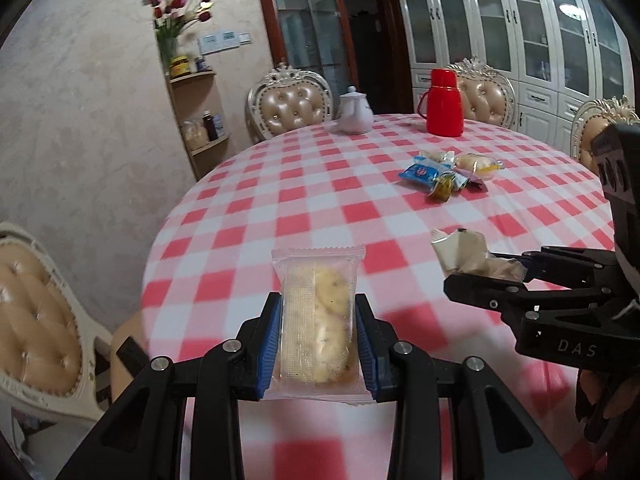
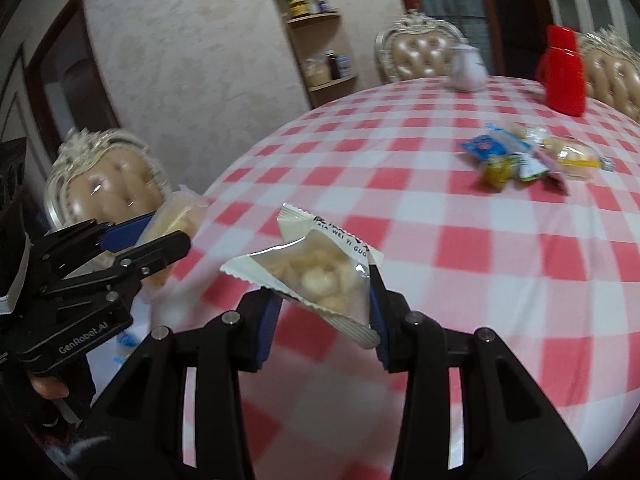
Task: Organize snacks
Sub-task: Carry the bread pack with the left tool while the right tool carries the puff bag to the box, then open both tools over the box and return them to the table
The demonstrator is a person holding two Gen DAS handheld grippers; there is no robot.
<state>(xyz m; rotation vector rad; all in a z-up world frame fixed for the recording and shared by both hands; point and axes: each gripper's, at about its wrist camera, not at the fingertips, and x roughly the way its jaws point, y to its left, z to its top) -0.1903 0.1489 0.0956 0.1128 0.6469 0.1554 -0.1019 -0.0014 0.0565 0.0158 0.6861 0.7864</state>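
My left gripper is shut on a clear cake packet and holds it upright above the near edge of the checked table. My right gripper is shut on a white snack packet with pale round pieces inside, held above the table. The right gripper also shows in the left wrist view at the right, with its white snack packet. The left gripper shows in the right wrist view at the left. A pile of several snack packets lies on the far right of the table.
A red thermos and a white teapot stand at the table's far edge. Padded chairs ring the table; one chair is close at the left. A corner shelf stands by the wall.
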